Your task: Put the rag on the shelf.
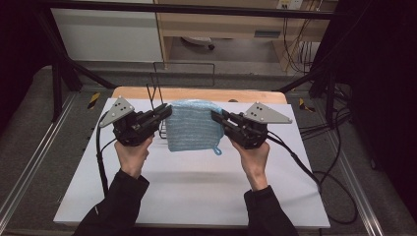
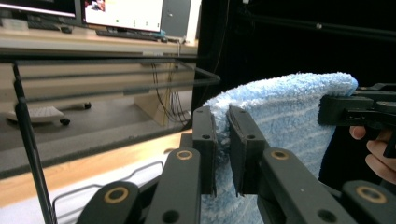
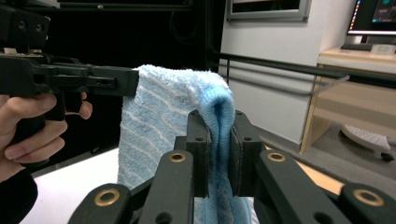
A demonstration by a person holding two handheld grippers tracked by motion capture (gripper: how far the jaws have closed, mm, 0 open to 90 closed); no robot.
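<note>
A light blue towel is held stretched between two hand-held grippers above a white table. The left gripper, held in the person's left hand, grips the towel's left upper edge; in the left gripper view its jaws are clenched on the folded terry edge, with cloth pressed between them. The right gripper, held in the right hand, grips the towel's right upper edge; in the right gripper view its jaws are clamped on a thick fold of the towel. The towel hangs down from the two grips, its top edge roughly level and its lower edge close to the table surface; whether it touches the table cannot be told. A small blue loop hangs at the towel's lower right corner. A black wire rack stands on the table just behind the left gripper and partly behind the towel. A black cable trails from the right gripper across the table's right side to the floor. Both forearms wear dark sleeves
</note>
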